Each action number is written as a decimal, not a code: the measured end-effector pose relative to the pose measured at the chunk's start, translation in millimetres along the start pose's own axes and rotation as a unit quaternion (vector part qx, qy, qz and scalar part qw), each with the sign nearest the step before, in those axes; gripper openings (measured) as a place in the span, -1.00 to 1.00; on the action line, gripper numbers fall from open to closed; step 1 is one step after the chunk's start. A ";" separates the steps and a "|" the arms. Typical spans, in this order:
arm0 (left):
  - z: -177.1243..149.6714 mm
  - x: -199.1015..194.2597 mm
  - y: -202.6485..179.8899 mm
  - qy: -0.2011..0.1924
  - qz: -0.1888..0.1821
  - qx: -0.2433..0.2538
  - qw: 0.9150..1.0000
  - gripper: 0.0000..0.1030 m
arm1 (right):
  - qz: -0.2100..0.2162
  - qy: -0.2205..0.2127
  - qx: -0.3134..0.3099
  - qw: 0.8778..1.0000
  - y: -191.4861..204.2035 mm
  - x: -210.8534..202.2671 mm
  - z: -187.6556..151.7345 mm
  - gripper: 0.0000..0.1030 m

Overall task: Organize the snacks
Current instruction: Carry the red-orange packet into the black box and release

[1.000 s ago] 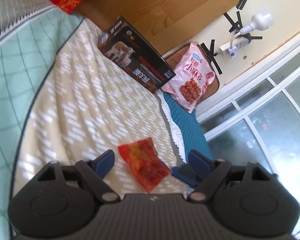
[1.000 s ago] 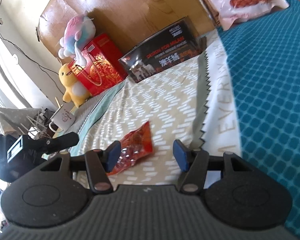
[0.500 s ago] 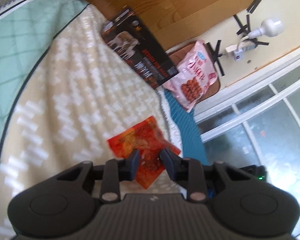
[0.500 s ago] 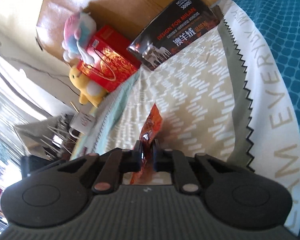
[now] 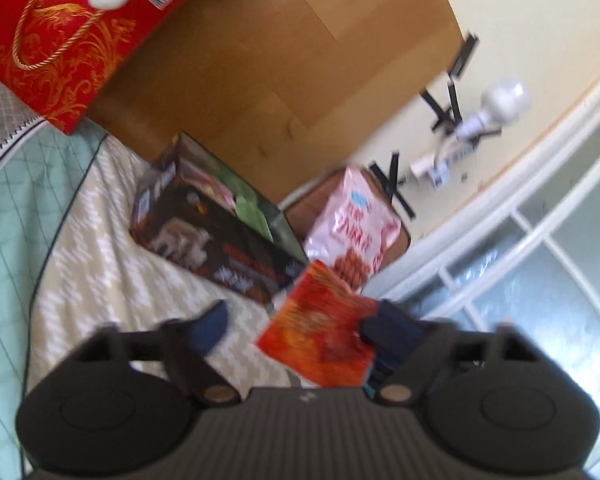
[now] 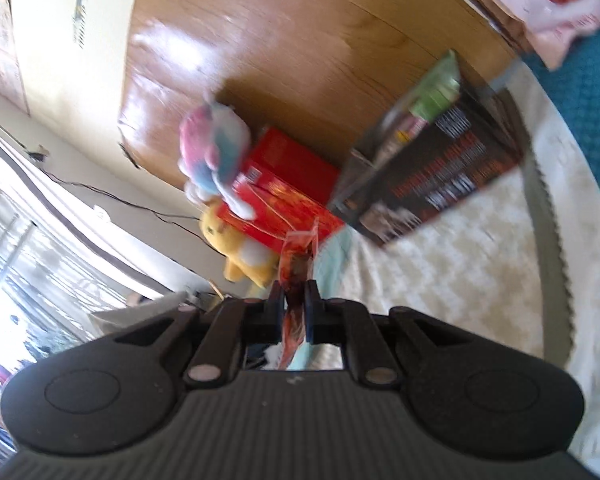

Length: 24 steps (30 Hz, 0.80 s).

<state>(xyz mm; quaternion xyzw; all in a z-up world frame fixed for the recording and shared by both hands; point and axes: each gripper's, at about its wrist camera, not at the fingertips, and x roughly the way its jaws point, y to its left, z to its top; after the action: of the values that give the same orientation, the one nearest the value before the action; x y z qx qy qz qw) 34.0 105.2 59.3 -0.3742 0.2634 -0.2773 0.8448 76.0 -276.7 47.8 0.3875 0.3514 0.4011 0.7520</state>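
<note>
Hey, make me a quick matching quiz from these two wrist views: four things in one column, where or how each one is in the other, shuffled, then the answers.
Things:
1. orange snack packet
2. pink snack bag
3. plush toy
4. left gripper

States:
A. on top of the red gift box
B. clamped in the right gripper
C. open
D. just past the black box

Pairs: 1-B, 2-D, 3-A, 4-C

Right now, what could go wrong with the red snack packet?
The right gripper pinches the packet only by its lower edge, so it might slip out. The open black box already holds packets, so this one may catch on its rim. The left gripper is open close by and could bump it.
</note>
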 end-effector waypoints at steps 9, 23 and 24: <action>42.4 56.1 4.1 0.049 -0.037 -0.020 0.998 0.18 | 0.052 0.010 0.029 0.998 -10.3 34.2 51.2 -0.76; 98.5 136.9 5.9 0.020 0.104 0.081 0.991 0.43 | -0.230 -0.014 -0.260 0.938 -3.1 109.3 99.6 -0.12; 96.8 131.0 3.3 0.014 0.110 0.087 0.990 0.44 | -0.233 -0.034 -0.285 0.929 3.0 100.4 91.5 -0.03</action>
<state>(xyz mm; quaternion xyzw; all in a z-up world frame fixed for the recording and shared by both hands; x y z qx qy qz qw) 190.7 66.9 81.8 -0.2637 0.2899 -0.2102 0.8957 195.1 -215.2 70.0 0.0773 0.2769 0.2841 0.9147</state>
